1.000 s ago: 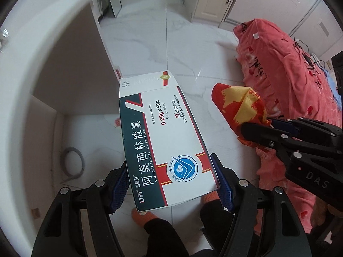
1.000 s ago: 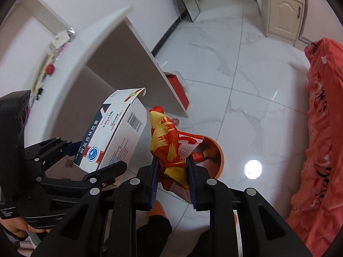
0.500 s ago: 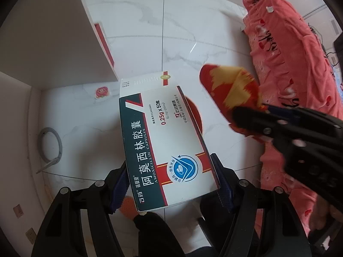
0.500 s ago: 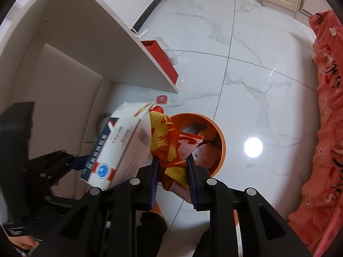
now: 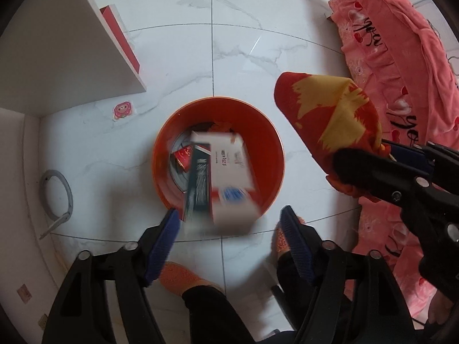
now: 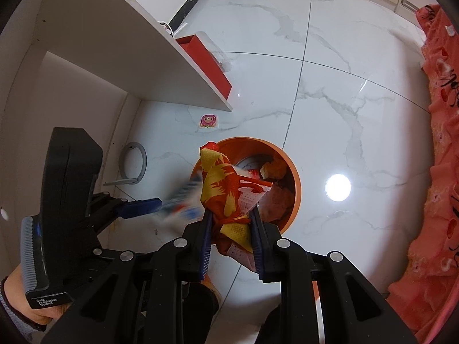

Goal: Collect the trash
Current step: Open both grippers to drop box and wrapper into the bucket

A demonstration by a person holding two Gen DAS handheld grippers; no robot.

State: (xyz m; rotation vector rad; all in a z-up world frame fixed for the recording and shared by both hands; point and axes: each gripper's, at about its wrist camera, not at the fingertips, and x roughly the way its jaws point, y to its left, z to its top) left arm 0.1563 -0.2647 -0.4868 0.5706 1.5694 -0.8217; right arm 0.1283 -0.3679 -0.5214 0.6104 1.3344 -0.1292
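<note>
An orange trash bin [image 5: 266, 143] stands on the white marble floor, also in the right wrist view [image 6: 297, 189], with trash inside. A white and dark green medicine box [image 5: 221, 183] is blurred in mid-air, falling into the bin just past my left gripper [image 5: 229, 226], which is open and empty. The box shows as a blur in the right wrist view [image 6: 183, 200]. My right gripper [image 6: 231, 223] is shut on a red and yellow wrapper [image 6: 223, 189], held above the bin's near edge. In the left wrist view the wrapper [image 5: 327, 117] is right of the bin.
A white desk panel [image 5: 71, 57] with a red box [image 5: 120, 37] beside it stands to the left. A pink cover [image 5: 401, 86] drapes on the right. A grey ring [image 5: 57, 197] and a pink sticker [image 5: 123, 110] lie on the floor. My orange slippers [image 5: 183, 278] are below.
My left gripper opened and let go of the medicine box, which now drops into the bin. Both grippers moved over the bin. The right gripper still holds the wrapper.
</note>
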